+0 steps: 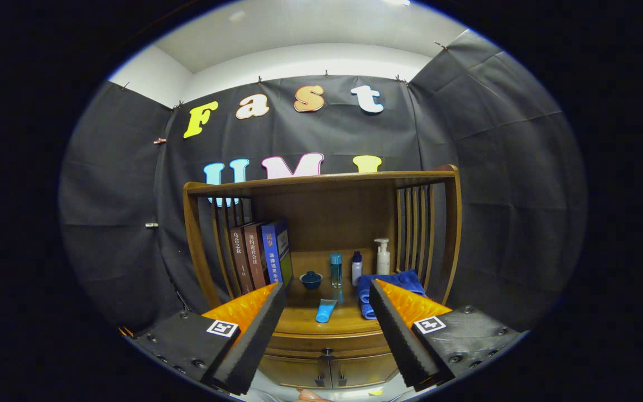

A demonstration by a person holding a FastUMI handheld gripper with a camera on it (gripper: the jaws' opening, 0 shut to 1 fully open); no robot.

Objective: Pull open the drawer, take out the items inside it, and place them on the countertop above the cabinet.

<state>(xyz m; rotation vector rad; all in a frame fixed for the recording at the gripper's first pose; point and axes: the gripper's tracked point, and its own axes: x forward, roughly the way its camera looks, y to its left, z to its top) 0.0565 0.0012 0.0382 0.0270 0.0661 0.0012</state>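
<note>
One fisheye view, riding on the gripper (327, 312), looking forward along its two spread fingers, level and head-on at the wooden cabinet (321, 223). Stands a little back from the cabinet: whole shelf, countertop (305, 321) and closed drawer (327, 341) fronts fit between and beyond the fingers.

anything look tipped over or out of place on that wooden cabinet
The blue squeeze tube lies flat on the wooden countertop near its front edge, while the bottles behind it stand upright. The blue towel sits loosely bunched. The drawer looks shut; the open claw hangs ahead of it.
</note>
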